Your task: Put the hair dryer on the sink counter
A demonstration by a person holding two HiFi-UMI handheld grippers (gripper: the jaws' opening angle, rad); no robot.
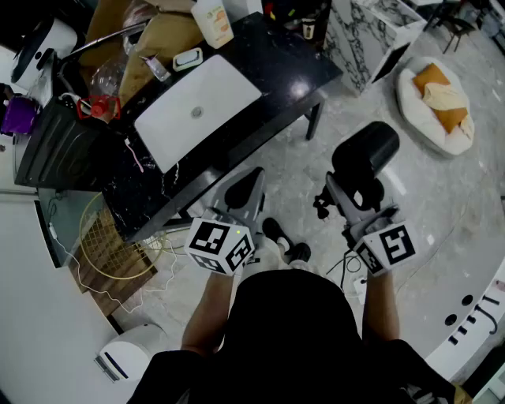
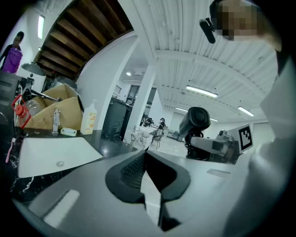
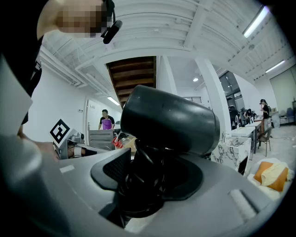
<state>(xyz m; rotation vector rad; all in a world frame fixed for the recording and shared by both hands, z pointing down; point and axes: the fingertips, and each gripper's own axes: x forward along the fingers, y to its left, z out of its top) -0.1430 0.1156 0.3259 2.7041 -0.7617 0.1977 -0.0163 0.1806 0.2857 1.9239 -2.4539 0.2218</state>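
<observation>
Carry phase: the right gripper (image 3: 143, 176) was clamped on the dryer (image 3: 169, 122), pads squeezing the handle with the barrel sitting upright above them. From the head view it hung over the floor (image 1: 442, 205), well apart from the counter (image 1: 272, 67) and off to its right. The left gripper (image 2: 145, 169) was shut, pads together with nothing between them, held just off the counter's near edge.

So the pickup looked done and the placing not yet begun. The next move called for a swing left and forward over the black top, then a set-down on bare surface. The strip to the right of the sink (image 1: 197, 106) looked the clearest landing, since the far left end was crowded around a bottle (image 1: 211, 22).

Hard to read: the handle's lower end was buried in the jaws. Something dark was wrapped round it that might have been the cord, but I couldn't say so for sure, nor whether any of it trailed down.
</observation>
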